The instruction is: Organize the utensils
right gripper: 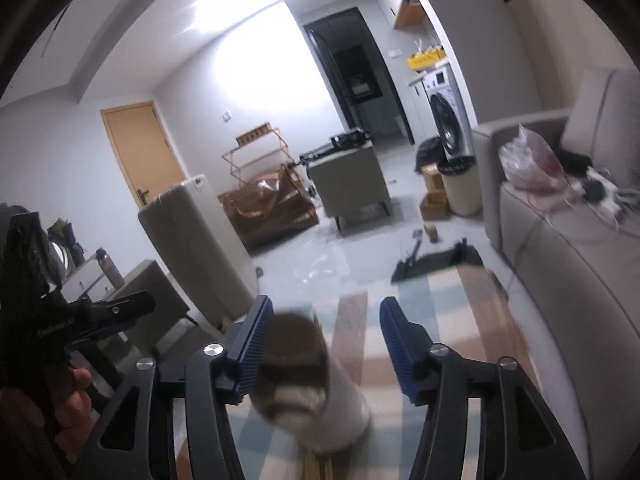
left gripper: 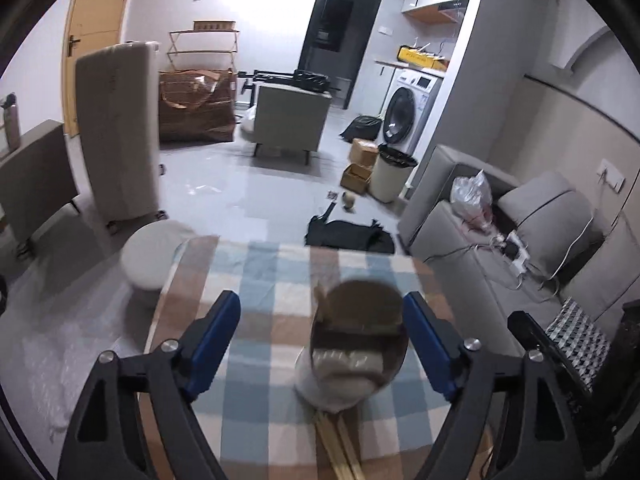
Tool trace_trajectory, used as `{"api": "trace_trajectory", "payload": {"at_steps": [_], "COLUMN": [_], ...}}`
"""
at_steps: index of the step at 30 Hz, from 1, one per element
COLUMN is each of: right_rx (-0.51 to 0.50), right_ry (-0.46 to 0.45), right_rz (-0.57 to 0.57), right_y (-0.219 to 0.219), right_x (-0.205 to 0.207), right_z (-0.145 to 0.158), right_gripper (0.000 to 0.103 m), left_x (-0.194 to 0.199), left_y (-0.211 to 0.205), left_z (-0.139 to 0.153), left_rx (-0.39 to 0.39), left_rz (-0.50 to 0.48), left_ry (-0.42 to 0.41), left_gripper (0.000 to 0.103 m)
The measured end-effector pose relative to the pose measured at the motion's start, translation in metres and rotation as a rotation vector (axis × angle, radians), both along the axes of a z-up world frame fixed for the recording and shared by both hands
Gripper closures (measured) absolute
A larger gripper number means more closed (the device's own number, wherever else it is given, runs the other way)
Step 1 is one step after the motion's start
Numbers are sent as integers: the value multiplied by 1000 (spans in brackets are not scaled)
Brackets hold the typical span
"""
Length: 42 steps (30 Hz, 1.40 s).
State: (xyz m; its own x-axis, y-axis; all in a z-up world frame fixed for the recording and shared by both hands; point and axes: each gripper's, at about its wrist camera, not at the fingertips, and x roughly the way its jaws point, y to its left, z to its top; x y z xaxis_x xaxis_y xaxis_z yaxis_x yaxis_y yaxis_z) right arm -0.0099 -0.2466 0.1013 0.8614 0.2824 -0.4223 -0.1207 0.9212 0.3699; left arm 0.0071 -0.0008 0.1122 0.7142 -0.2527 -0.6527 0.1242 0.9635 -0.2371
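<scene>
**Desk:** Where did your two tools stand in this shot, and where was the holder?

**Photographer:** You held the left hand-held gripper (left gripper: 322,344) over a checked tabletop (left gripper: 260,268), blue pads spread wide with nothing pinched; the cylindrical utensil holder (left gripper: 352,344) stood upright between them, closer to the right pad, and I could not tell whether that pad touched it; your right hand-held gripper (right gripper: 324,348) was spread too, the same holder (right gripper: 312,384) low between its pads and hard against the left one, though blur hid any contact.

**Desk:** And the utensils themselves?

**Photographer:** A bundle of pale wooden sticks, probably chopsticks (left gripper: 340,444), lay flat on the cloth at the near edge, just below the holder's base; from the right wrist view only their tips showed under the holder; something brownish poked up at the holder's rim, too blurred to name.

**Desk:** How far along was the job, in your judgement?

**Photographer:** Early, I would say; the sticks on the cloth were not yet in the holder, and neither tool held anything; you still had to pick them up, stand them in the mouth of the holder, and let go; whether anything already sat inside, the frames did not show; your hand (right gripper: 72,404) on the left tool's grip showed at the edge of the right view.
</scene>
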Motion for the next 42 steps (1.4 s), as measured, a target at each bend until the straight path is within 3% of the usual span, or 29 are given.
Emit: {"api": "trace_trajectory", "payload": {"at_steps": [5, 14, 23, 27, 39, 42], "right_rx": [-46, -88, -130, -152, -199, -208], "right_ry": [57, 94, 223, 263, 359, 389], "right_rz": [29, 65, 84, 94, 107, 134], "right_y": [6, 13, 17, 19, 31, 36], "right_x": [-27, -55, -58, -57, -36, -27], "right_z": [-17, -25, -56, -68, -93, -102], "right_gripper": [37, 18, 13, 10, 10, 16], "left_x": [-18, -43, -52, -42, -38, -35], "left_y": [-11, -16, -19, -15, 5, 12], "left_z": [-16, -37, -61, -80, -83, -89], "left_rx": [86, 131, 158, 167, 127, 128], "left_rz": [31, 70, 59, 66, 132, 138], "left_ry": [24, 32, 48, 108, 125, 152], "left_gripper": [22, 10, 9, 9, 9, 9]}}
